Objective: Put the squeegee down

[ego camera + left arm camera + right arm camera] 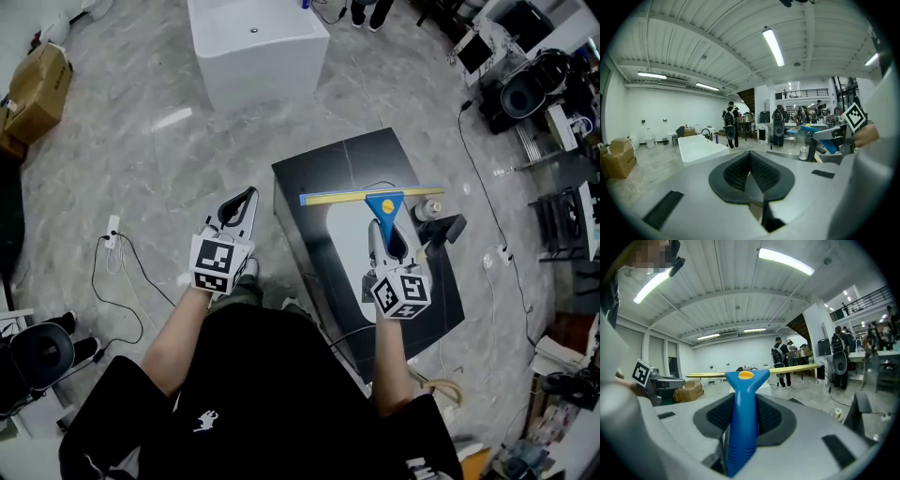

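Note:
The squeegee (383,208) has a blue handle (743,427) and a long yellow blade (787,370). My right gripper (392,240) is shut on the handle and holds the squeegee above the black tabletop (328,187), blade level and pointing away from me. In the right gripper view the handle stands upright between the dark pads (771,416). My left gripper (240,208) hovers over the floor, left of the table, shut with nothing in it. In its own view the left gripper (751,174) has its ribbed pads meeting.
A small white bottle (428,208) and a black object (446,229) sit on the table's right side. A white tub (255,45) stands on the marble floor ahead. A cable and plug (112,234) lie at left, a cardboard box (37,92) far left, equipment at right.

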The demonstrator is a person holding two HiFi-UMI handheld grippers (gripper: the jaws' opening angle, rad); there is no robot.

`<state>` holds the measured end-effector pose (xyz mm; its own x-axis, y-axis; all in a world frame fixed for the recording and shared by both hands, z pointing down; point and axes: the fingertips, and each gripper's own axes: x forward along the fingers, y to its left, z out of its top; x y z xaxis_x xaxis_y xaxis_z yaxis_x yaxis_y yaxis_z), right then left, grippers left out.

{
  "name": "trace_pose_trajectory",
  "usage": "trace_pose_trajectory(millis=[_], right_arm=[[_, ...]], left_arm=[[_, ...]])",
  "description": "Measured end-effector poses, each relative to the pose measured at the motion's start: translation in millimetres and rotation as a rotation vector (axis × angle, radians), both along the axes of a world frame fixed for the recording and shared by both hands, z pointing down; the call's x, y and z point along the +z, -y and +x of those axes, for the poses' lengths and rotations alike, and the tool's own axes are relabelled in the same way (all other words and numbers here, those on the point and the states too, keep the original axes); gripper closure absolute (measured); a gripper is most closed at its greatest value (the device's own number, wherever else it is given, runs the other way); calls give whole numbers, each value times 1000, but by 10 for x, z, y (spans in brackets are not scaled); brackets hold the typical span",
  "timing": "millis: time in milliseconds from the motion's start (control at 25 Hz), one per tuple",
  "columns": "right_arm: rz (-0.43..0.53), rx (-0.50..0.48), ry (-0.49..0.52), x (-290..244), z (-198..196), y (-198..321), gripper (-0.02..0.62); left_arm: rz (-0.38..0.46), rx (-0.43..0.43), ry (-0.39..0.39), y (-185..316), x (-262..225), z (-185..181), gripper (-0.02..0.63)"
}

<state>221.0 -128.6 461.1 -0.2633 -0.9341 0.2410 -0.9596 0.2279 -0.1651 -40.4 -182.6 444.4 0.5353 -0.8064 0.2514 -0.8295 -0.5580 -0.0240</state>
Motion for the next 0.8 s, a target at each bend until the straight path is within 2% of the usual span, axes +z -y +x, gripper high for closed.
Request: trace_pose_trajectory(millis=[240, 560, 800], right_arm=[[-41, 48, -59, 174, -87, 306, 466], [-88, 46, -109, 343, -307, 639, 466], [-131, 7, -125, 602, -367, 968, 465]], left_arm=[[-2, 62, 2, 475, 68, -125, 603], [-29, 135, 16, 782, 202, -302, 603], [-106, 143, -9, 883, 393, -351, 603]])
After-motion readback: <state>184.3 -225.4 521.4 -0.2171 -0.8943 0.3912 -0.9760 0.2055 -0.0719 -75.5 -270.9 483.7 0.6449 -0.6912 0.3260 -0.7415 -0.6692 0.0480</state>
